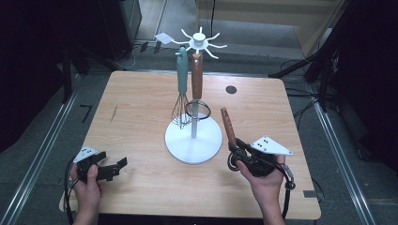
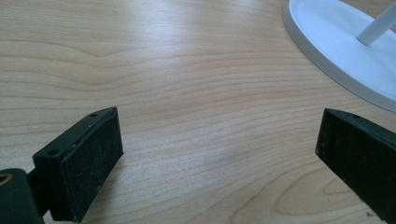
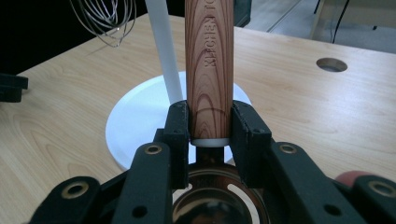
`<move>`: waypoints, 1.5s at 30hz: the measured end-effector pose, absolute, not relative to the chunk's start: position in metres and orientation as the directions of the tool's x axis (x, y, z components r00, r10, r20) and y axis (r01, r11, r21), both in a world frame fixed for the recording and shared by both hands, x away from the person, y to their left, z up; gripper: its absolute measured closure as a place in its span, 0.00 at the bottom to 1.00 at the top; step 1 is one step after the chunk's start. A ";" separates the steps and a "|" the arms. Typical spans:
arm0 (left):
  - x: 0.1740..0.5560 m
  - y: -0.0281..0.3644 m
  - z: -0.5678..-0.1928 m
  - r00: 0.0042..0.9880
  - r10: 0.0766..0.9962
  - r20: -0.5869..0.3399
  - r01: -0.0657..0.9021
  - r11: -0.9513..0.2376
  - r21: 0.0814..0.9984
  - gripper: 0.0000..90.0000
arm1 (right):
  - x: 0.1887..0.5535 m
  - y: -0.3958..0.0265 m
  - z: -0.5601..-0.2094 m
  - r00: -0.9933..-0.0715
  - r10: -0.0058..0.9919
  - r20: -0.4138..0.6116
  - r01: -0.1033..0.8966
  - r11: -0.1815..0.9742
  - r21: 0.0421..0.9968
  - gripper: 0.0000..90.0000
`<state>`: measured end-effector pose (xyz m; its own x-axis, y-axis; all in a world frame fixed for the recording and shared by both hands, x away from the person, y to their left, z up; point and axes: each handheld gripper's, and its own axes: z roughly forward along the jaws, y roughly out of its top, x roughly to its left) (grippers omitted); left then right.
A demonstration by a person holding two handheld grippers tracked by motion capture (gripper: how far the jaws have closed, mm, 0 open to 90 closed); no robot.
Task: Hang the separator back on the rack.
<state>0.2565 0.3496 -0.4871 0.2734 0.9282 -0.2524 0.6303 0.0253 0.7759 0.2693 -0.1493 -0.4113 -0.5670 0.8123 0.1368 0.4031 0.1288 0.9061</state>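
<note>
The right gripper [image 3: 209,128] is clenched on a wood-grain-handled kitchen utensil [image 1: 228,125], its pads pressing the handle's lower end just above a white collar (lettering runs up the grain). The handle rises tilted over the light wooden table [image 1: 136,98], just right of the white round-based utensil stand [image 1: 193,138]. The left gripper [image 2: 219,154] rests low near the table's front left, jaws spread wide with nothing between them. On the stand hang two utensils: one teal-handled wire whisk [image 1: 181,89] and one brown-handled ring-ended tool [image 1: 197,84].
</note>
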 end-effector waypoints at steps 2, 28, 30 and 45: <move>0.256 0.349 -0.487 0.274 0.929 -0.250 0.629 0.024 0.777 0.01 | 0.268 -0.149 -0.409 -0.567 0.812 0.137 0.397 0.124 0.910 0.79; 0.255 0.348 -0.487 0.270 0.934 -0.234 0.619 0.017 0.785 0.01 | 0.262 -0.139 -0.369 -0.589 0.798 0.128 0.293 0.063 0.954 0.79; 0.255 0.349 -0.487 0.270 0.934 -0.234 0.620 0.017 0.784 0.01 | 0.261 -0.137 -0.366 -0.590 0.798 0.126 0.284 0.059 0.957 0.79; 0.255 0.348 -0.487 0.267 0.935 -0.231 0.624 0.015 0.781 0.01 | 0.260 -0.131 -0.351 -0.586 0.802 0.119 0.251 0.040 0.967 0.79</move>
<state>0.2548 0.3479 -0.4867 0.2671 0.9355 -0.2314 0.6240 0.0151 0.7812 0.2601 -0.1315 -0.3511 -0.5859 0.8016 0.1189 0.2512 0.0402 0.9671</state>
